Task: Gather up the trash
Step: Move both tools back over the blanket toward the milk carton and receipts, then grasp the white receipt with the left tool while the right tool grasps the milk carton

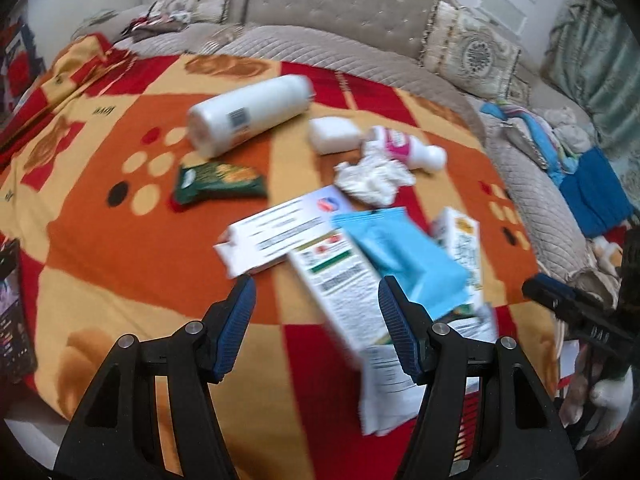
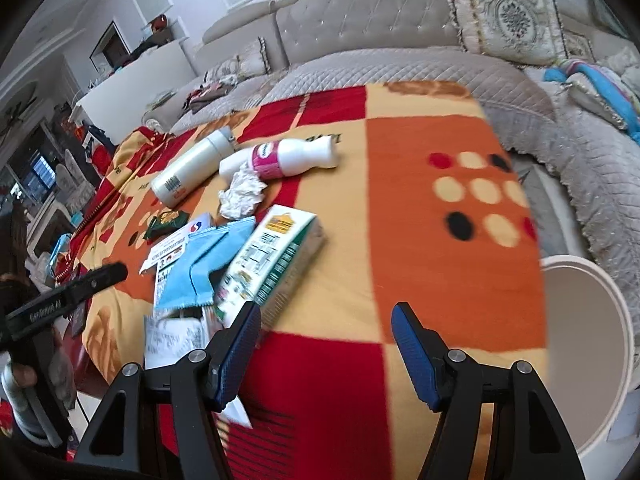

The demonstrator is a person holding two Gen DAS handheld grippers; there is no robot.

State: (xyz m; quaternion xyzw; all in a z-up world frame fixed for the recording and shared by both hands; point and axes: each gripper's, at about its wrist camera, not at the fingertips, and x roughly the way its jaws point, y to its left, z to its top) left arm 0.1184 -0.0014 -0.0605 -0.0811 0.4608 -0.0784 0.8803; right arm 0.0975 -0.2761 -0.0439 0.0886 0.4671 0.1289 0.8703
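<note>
Left wrist view: left gripper (image 1: 317,312) at lower centre, jaws apart, nothing clamped, above the checked blanket (image 1: 132,248). Trash clustered mid-frame: white bottle (image 1: 248,114), green wrapper (image 1: 220,182), crumpled tissue (image 1: 374,178), pink-labelled bottle (image 1: 404,146), flat cartons (image 1: 276,236) and blue packet (image 1: 404,256) overlapping just ahead of the right finger. Open blanket at left and lower left. Quilted sofa edge (image 1: 532,208) at right.

Right wrist view: right gripper (image 2: 326,342) at lower centre, jaws apart and empty. Green-and-white carton (image 2: 276,256) touching the left fingertip (image 2: 246,320). Bare blanket across centre and right, edge meeting white bin (image 2: 592,320) at lower right.
</note>
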